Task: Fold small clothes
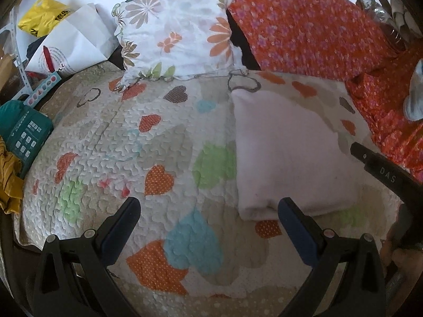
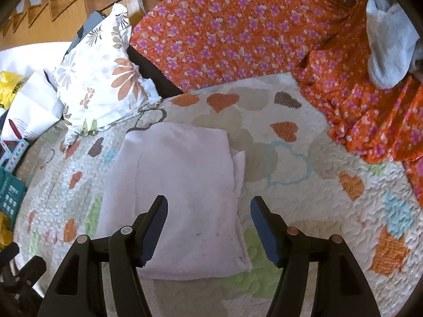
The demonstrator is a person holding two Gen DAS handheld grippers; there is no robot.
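1. We found our left gripper [image 1: 208,211] with its fingers spread wide and holding nothing, above the heart-patterned quilt [image 1: 132,137].
2. Our right gripper [image 2: 208,211] also stood apart and held nothing, over the near edge of the folded pink garment [image 2: 182,185].
3. The garment lay flat on the quilt, just right of the left gripper's fingers.
4. Beyond the garment, a floral pillow [image 1: 174,29] and an orange flowered cloth [image 1: 312,26] leaned at the quilt's far edge.
5. Left of the quilt we saw a yellow bag [image 1: 42,18] and a teal box [image 1: 23,132]; we could not tell their contents.
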